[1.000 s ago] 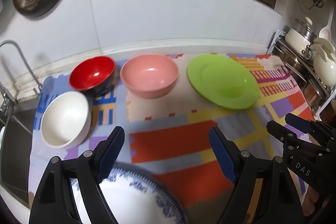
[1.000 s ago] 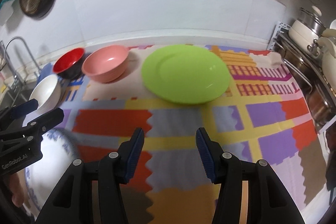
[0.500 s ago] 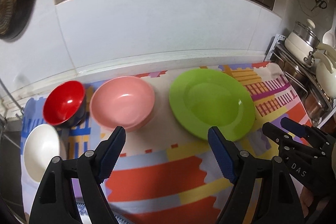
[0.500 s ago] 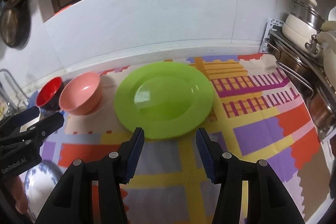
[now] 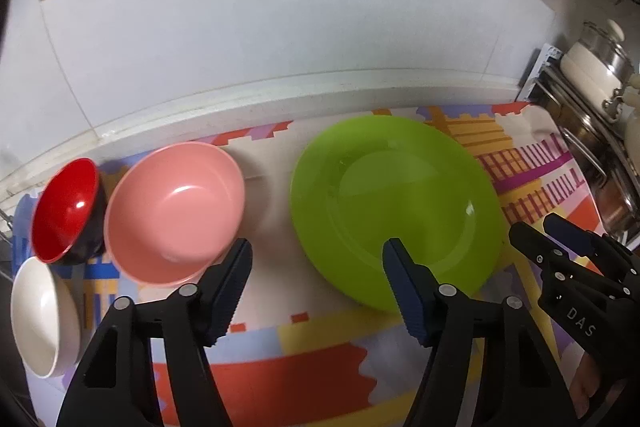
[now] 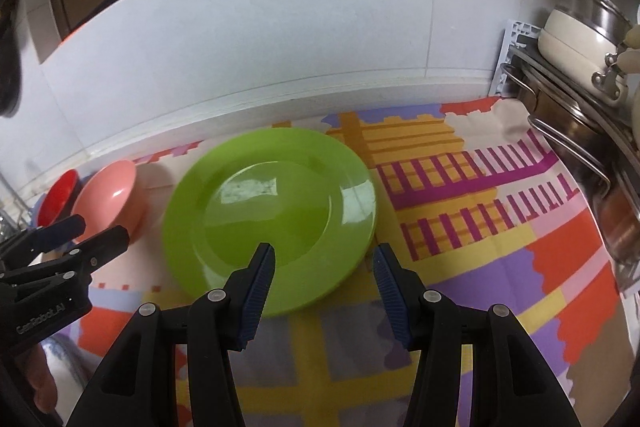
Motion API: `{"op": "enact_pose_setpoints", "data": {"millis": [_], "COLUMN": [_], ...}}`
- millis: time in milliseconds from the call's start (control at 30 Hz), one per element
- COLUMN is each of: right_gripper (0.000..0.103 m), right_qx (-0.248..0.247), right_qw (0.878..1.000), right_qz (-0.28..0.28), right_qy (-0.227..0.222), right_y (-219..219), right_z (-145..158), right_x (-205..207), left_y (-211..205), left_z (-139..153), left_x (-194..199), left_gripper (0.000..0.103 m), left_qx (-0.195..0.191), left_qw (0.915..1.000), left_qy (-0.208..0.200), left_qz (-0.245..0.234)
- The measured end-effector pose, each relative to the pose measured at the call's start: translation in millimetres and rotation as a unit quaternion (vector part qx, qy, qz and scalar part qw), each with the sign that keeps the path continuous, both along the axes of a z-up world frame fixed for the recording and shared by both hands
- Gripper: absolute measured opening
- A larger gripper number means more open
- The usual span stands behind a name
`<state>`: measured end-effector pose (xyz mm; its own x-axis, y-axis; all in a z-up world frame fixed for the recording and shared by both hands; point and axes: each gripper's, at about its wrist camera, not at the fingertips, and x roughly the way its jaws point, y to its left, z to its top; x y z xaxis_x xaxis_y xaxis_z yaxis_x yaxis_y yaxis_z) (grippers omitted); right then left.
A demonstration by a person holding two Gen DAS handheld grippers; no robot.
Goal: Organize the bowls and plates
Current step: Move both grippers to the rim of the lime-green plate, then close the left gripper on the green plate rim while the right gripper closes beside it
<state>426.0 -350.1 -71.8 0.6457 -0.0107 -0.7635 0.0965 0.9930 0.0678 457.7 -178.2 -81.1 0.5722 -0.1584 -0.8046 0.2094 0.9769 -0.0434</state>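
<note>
Flat on a bright patchwork-patterned mat [image 6: 460, 259], a glossy green plate [image 6: 272, 211], lying near the tiled backsplash [image 5: 280, 27] and apart from the rest of the dishes. Just beside it on the left, a pink bowl [image 5: 176, 211], with a gap of bare mat between. Against the pink bowl's far side, a red bowl [image 5: 66, 209] with a dark outside, tipped toward the camera. In front of the red one, at the mat's left edge, a white bowl [image 5: 42, 315].

Above the plate's near rim, the right gripper [image 6: 322, 287], spread partway with nothing between its blue pads [image 6: 258, 291], not touching the plate. To the left, over the gap between pink bowl and plate, the left gripper [image 5: 316, 291], closing but wide apart, empty; its right-hand pad [image 5: 404, 291] over the plate's near-left rim, contact not clear.

Along the right edge, a metal rack [image 6: 568, 131] carrying a cream pot [image 6: 576, 39] with a lid.
</note>
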Motion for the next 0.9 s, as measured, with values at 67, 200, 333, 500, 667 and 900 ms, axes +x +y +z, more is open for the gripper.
{"op": "enact_pose_setpoints", "data": {"millis": [67,200,333,500,667,900], "right_gripper": [0.052,0.052,0.052,0.052,0.052,0.052], "right_qx": [0.003,0.003,0.010,0.009,0.010,0.023], "right_qw": [1.000,1.000,1.000,0.999,0.999,0.999], "right_qz": [0.000,-0.002,-0.004,-0.006,-0.007,-0.010], "right_qy": [0.003,0.010,0.021,0.033,0.041,0.045], "right_y": [-4.3,-12.6,-20.7,-25.6,-28.7,-35.5], "right_z": [-5.2,-16.3,-29.4,-43.1,-54.5,-61.0], "right_x": [6.7,21.5,37.1,54.6,69.5,80.4], "left_y": [-4.5,-11.1,-16.6,-18.2,-21.0,-25.1], "left_z": [-7.6,-19.4,-32.2,-46.4,-51.1,-52.6], "left_x": [8.8,23.4,39.0,57.3,69.1,79.5], "left_gripper": [0.064,0.063,0.060,0.058,0.056,0.056], "left_qx": [0.005,0.013,0.024,0.028,0.035,0.041], "left_qw": [1.0000,0.9998,0.9993,0.9987,0.9983,0.9980], "left_qy": [0.006,0.012,0.020,0.031,0.027,0.026], "left_qz": [0.003,0.011,0.020,0.030,0.037,0.039]}}
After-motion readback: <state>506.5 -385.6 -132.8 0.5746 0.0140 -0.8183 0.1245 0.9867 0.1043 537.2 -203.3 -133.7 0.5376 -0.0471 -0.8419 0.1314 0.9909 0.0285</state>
